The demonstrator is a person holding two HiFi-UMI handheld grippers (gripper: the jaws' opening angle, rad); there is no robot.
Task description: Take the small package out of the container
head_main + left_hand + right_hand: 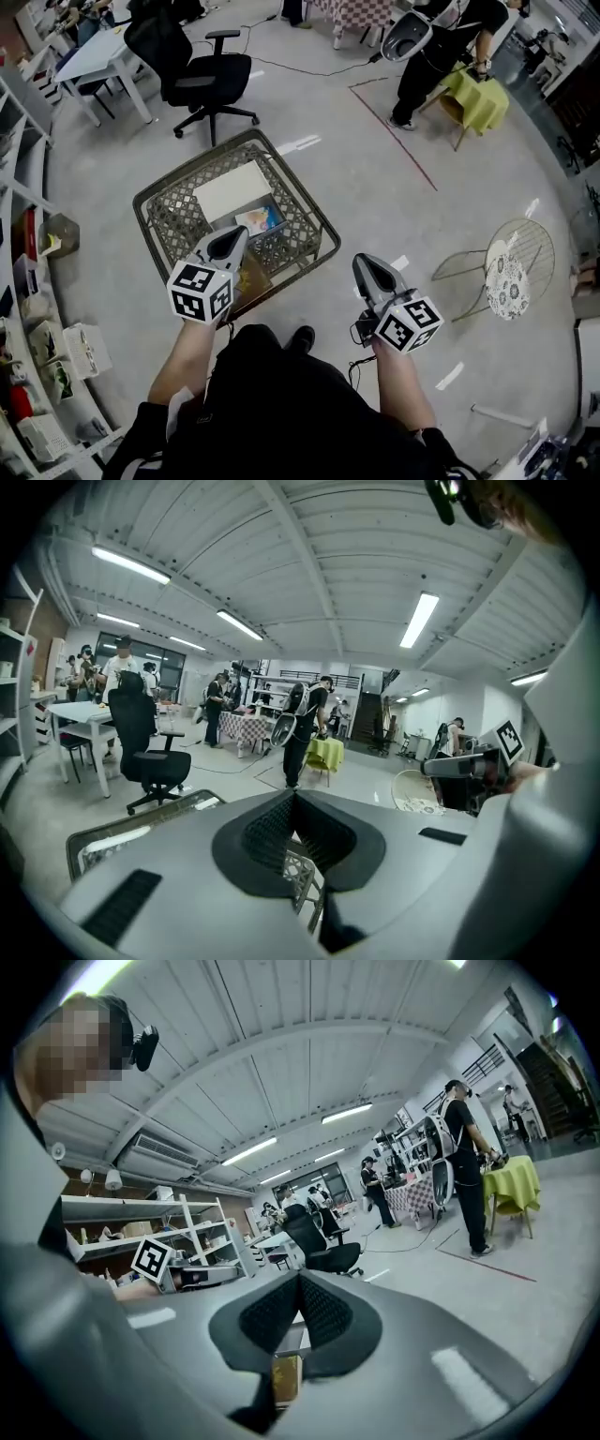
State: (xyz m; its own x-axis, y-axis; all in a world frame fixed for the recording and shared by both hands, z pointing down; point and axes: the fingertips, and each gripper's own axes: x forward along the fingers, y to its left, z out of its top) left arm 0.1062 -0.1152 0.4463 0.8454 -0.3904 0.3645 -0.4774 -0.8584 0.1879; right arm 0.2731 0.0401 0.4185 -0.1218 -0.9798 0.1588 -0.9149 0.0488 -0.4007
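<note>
Both sets of jaws pressed together, empty: left gripper [229, 243] over wire container [315, 246] 6 o'clock rim, right gripper [367, 270] outside at 4 o'clock; small package [262, 221] inside

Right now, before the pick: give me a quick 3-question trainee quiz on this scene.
1. True or false: the left gripper holds the small package.
2. In the head view, which gripper overlaps the basket? A) left B) right
3. Fill in: next to the package in the basket lies a white ____.
Key: 1 false, its jaws are shut on nothing; 2 A; 3 box.
</note>
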